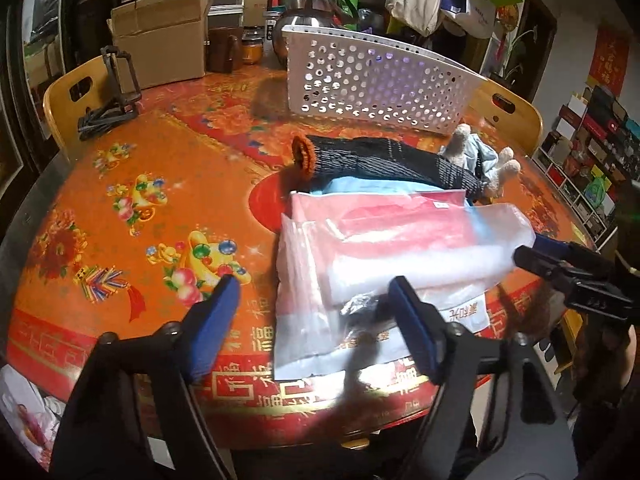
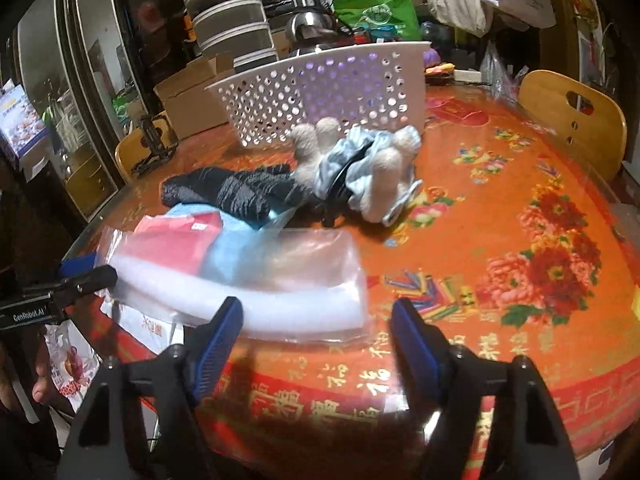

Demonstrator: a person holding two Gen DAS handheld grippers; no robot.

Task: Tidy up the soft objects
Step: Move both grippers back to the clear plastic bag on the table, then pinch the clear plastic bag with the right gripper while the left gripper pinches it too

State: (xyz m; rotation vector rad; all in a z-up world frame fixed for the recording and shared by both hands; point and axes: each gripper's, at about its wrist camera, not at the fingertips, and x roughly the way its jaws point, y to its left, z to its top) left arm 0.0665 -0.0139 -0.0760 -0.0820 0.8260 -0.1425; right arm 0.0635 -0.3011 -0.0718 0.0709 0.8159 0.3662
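Observation:
A pile of soft things lies mid-table: clear plastic bags with white, red and light-blue cloth (image 1: 384, 236) (image 2: 240, 272), a dark knitted piece with an orange cuff (image 1: 360, 160) (image 2: 240, 192), and a plush toy in pale blue cloth (image 1: 484, 160) (image 2: 360, 168). A white perforated basket (image 1: 376, 80) (image 2: 320, 92) stands behind them. My left gripper (image 1: 316, 292) is open over the bags' near left edge. My right gripper (image 2: 316, 316) is open at the bags' near right end, holding nothing; it also shows in the left wrist view (image 1: 536, 256).
The round table has a red-orange patterned cover (image 1: 140, 208) (image 2: 520, 240). Cardboard boxes (image 1: 160, 44), jars and a steel kettle (image 1: 308, 4) stand at the back. A black folding stand (image 1: 112, 96) sits far left. Wooden chairs (image 2: 572, 120) (image 1: 72, 100) ring the table.

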